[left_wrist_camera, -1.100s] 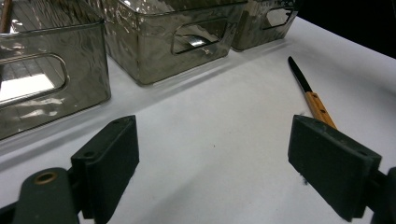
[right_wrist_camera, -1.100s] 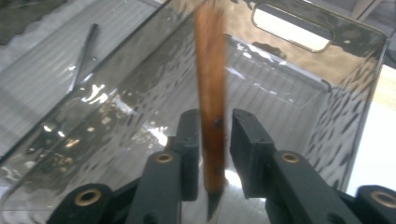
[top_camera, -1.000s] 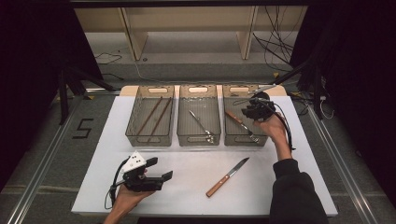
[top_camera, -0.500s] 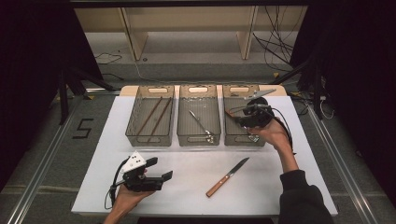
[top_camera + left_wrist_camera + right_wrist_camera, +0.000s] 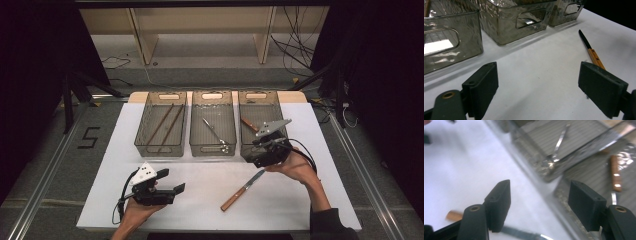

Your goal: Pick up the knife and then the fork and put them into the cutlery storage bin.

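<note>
A wood-handled knife (image 5: 243,190) lies on the white mat, right of centre; its blade (image 5: 524,235) passes beneath my right gripper. Three clear bins stand in a row: the left bin (image 5: 161,148) holds brown sticks (image 5: 166,124), the middle bin (image 5: 213,148) a metal utensil (image 5: 214,132), and the right bin (image 5: 245,150) another wood-handled knife (image 5: 249,125). My right gripper (image 5: 256,154) hovers at the right bin's near end. Its jaws have just been opening and are open with nothing between them (image 5: 539,202). My left gripper (image 5: 172,189) rests open at front left (image 5: 536,85).
The white mat (image 5: 200,210) has bare room in front of the bins. The mat's front edge is close to both hands. Wooden shelving (image 5: 205,30) and cables (image 5: 295,50) lie beyond the table. Dark curtains flank both sides.
My right gripper has drawn back from above the right bin toward the bin's near end and the person. The left gripper has stayed put.
</note>
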`<state>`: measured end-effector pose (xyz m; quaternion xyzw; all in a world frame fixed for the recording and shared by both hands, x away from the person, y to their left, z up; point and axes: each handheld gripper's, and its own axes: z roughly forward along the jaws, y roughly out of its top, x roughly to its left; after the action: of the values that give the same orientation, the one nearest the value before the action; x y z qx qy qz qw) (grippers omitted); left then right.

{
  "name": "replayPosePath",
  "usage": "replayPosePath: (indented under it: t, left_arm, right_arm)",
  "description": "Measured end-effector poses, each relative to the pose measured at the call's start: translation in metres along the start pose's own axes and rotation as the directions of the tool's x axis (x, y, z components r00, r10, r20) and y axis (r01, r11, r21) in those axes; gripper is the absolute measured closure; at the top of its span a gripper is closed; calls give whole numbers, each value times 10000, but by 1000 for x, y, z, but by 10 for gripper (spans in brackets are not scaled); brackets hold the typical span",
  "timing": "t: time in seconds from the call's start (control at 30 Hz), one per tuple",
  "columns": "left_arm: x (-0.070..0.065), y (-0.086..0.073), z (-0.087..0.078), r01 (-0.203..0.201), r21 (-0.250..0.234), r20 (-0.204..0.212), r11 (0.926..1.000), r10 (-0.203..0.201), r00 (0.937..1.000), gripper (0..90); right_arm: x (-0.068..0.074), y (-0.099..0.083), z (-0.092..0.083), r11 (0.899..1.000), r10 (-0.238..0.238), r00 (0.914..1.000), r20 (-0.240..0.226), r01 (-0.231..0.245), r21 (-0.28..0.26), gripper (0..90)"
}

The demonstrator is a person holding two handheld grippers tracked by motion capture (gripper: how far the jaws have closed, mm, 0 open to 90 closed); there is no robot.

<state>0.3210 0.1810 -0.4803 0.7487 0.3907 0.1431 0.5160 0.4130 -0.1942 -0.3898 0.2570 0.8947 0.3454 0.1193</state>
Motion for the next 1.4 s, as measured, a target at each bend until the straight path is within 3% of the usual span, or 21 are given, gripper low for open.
replayPosePath:
  t: [0.17,0.33,0.57,0.7,1.1,1.2,1.27,1.4]
  left_arm:
    - [0,0,0,-21,12,3,10000,21,10000,161]
    - [-1,0,0,-40,2,-1,10000,40,10000,161]
    - [0,0,-1,-18,-24,16,10000,18,10000,161]
    - [0,0,-1,-21,-11,-7,10000,21,10000,161]
    - [-1,0,-1,-48,-2,9,10000,48,10000,161]
    - [-1,0,0,-50,-2,2,10000,50,10000,162]
    - [0,0,0,-41,6,4,10000,41,10000,161]
    - [0,0,-1,-37,-12,-1,10000,37,10000,161]
  right_arm:
    - [22,-11,3,9986,-526,9972,-523,529,32,352]
    - [40,-12,7,9884,-1362,9868,-873,1413,554,346]
    - [57,-11,16,9654,-2233,9664,-1272,2373,1083,330]
    - [66,-12,20,9453,-2751,9488,-1550,2963,1361,330]
    - [80,-13,33,9063,-3410,9234,-1761,3727,1992,332]
    - [82,-14,36,8905,-3608,9172,-1688,3926,2300,332]
    - [82,-15,38,8859,-3701,9119,-1771,4039,2283,329]
    - [82,-16,41,8804,-3728,9115,-1738,4066,2439,326]
